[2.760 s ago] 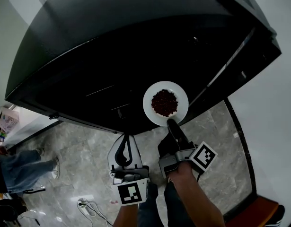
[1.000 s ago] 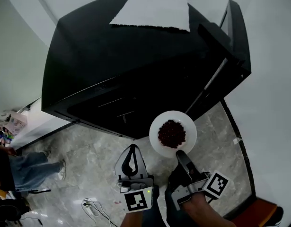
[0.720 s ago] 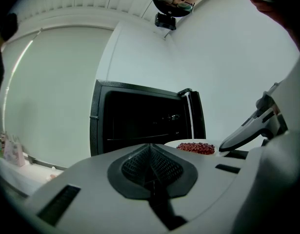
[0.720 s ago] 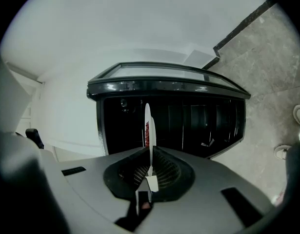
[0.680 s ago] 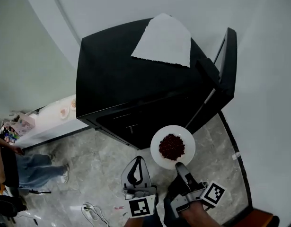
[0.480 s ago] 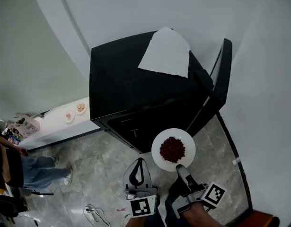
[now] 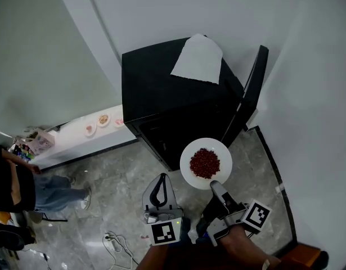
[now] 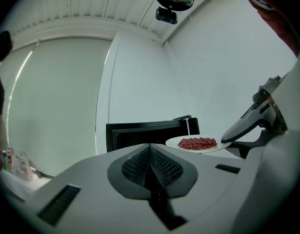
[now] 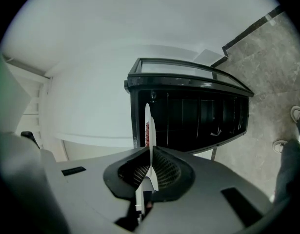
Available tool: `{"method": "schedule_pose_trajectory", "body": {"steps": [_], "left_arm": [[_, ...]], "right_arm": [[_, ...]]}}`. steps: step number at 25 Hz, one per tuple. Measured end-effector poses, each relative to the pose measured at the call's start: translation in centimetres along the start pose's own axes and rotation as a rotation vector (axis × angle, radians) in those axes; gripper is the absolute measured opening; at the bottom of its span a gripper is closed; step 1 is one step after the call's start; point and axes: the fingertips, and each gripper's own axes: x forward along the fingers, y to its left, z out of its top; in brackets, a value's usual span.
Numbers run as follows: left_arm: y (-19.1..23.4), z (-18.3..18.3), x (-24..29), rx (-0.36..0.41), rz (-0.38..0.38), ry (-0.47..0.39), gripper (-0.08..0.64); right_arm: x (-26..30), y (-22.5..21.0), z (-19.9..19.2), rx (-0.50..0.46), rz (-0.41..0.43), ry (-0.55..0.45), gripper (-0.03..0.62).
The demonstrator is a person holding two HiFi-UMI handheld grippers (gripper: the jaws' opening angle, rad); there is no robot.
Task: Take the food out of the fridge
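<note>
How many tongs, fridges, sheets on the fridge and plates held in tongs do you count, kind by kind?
Tongs: 2, left tongs shut and empty, right tongs
Black fridge: 1
Loose sheet on it: 1
Held plate of red food: 1
Total: 5

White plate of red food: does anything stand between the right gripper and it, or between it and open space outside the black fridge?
Nothing visible does. The right gripper is shut on the rim of the white plate; the plate of red food hangs over the grey stone floor, outside the black fridge with its open door.
</note>
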Motion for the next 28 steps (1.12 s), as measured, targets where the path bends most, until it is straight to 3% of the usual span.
{"method": "schedule_pose_trajectory", "body": {"steps": [14, 28], "left_arm": [[-1.0, 2.1, -1.4, -0.004, -0.052, -0.039, 0.014], [-1.2, 2.7, -0.9, -0.002, -0.049, -0.051, 0.014]], "right_arm": [[-0.8, 1.6, -0.6, -0.016, 0.024, 0.008, 0.032], [-0.5, 2.1, 0.5, -0.025, 0.031, 0.007, 0.032]]}}
